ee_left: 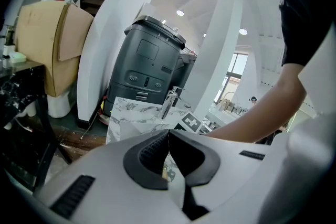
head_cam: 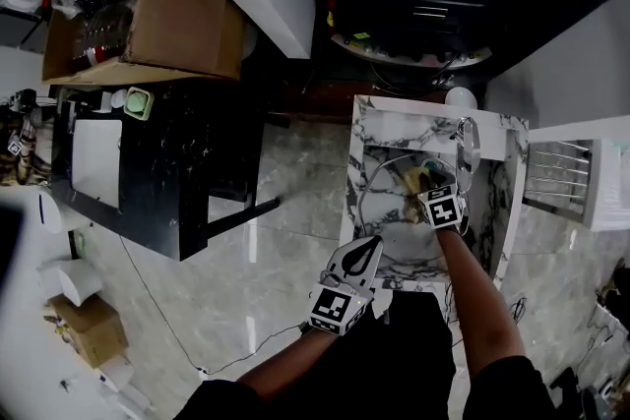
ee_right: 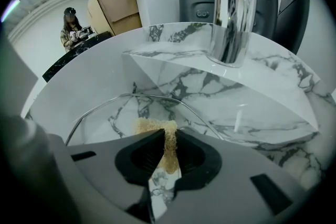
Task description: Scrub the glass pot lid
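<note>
- Right claw clenched on the sponge, just over the lid.
- Lid lies in the sink; scrubbing looks under way, with no suds showing.
- Left claw closed at the sink's near edge, seemingly empty.
- Sink walls and tap hem my strokes.

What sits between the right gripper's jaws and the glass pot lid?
A tan sponge, pinched by the right gripper, sits in front of the glass pot lid; the right gripper view shows it.
</note>
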A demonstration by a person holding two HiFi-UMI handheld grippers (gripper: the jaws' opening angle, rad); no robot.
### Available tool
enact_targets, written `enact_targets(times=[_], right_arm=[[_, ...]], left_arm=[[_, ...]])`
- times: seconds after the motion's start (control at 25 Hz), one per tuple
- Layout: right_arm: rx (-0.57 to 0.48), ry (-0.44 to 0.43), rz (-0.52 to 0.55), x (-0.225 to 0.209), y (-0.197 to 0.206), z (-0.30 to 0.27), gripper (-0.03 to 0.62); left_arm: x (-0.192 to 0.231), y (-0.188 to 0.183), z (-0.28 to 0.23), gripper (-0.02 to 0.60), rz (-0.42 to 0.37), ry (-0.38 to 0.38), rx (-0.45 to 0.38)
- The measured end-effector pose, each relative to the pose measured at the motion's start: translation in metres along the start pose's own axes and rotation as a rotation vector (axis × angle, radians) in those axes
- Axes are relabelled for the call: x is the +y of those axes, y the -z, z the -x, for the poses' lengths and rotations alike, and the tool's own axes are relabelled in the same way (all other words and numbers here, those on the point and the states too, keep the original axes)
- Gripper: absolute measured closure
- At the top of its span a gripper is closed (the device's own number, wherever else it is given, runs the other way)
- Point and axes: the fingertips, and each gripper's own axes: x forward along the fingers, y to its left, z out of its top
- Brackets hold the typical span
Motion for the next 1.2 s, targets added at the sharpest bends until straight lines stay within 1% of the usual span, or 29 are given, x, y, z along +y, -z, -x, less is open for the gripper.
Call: enact_targets(times=[0.32, 0.48, 0.72, 0.88, 1.2], right_arm=[[0.001, 0.028, -0.005, -0.014, 0.014, 0.012, 0.531], [0.013, 0.042, 0.028, -0.019, 0.023, 0.019, 0.532], [0.026, 0.057, -0.013, -0.027, 0.038, 0.029, 0.531], [0.032, 0.053, -0.039, -0.031, 0.046, 0.033, 0.531], [0.051, 0.053, -0.027, -0.034, 0.058, 0.04, 0.531]], left_arm=[[-0.012, 0.004, 0.001, 0.565, -0.002, 0.001, -0.002], [-0.022, 0.006, 0.002, 0.565, -0.006, 0.011, -0.001], [-0.038, 0.007, -0.006, 0.565, -0.018, 0.044, -0.001], [-0.05, 0.004, -0.011, 0.565, -0.024, 0.061, -0.008], [-0.054, 0.006, -0.007, 0.565, -0.018, 0.045, -0.003]])
